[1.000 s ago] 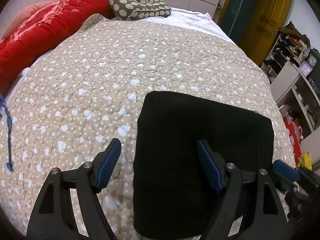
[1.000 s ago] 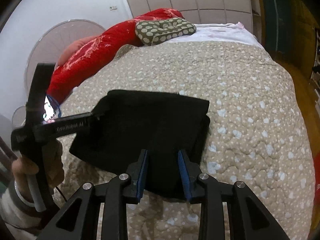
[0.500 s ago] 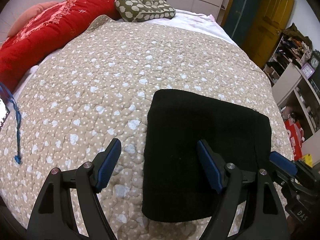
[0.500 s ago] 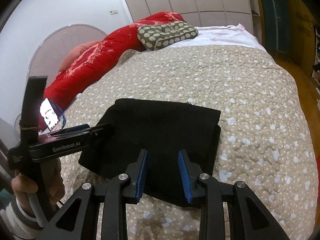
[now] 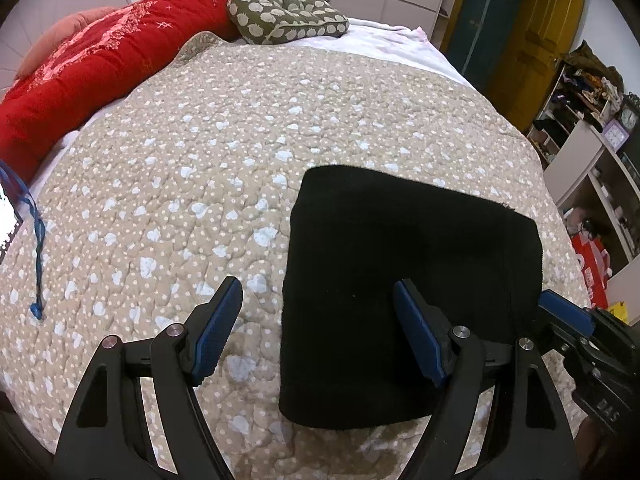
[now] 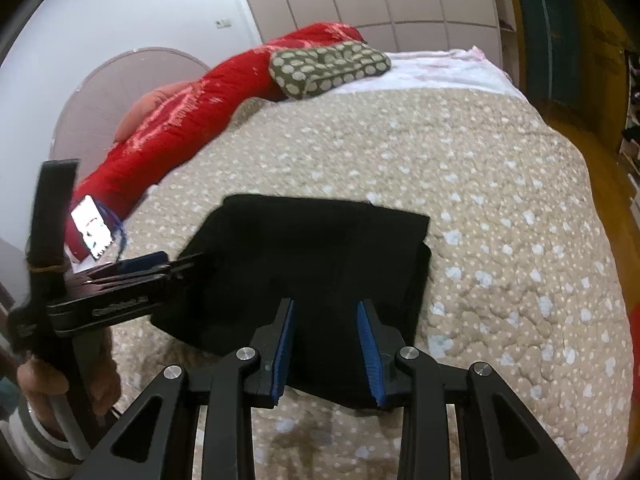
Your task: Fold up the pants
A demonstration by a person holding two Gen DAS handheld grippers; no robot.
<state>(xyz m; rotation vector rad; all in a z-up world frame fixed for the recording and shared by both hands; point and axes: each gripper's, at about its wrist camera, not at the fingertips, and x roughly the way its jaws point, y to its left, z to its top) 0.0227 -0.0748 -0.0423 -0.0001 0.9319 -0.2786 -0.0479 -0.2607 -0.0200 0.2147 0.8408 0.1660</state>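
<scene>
While the left black two-finger gripper (image 5: 318, 328) gapes wide above the beige dotted quilt (image 5: 192, 168), the right black gripper (image 6: 326, 354) is narrowly parted (nothing between its blue pads), hanging over the folded black pants (image 6: 316, 264) lying flat; farther off rests a spotted olive pillow (image 5: 284, 14).

Left black two-finger gripper with blue pads (image 5: 318, 332): jaws spread wide | Right black two-finger gripper with blue pads (image 6: 326, 350): jaws parted, narrower gap, holding nothing
</scene>
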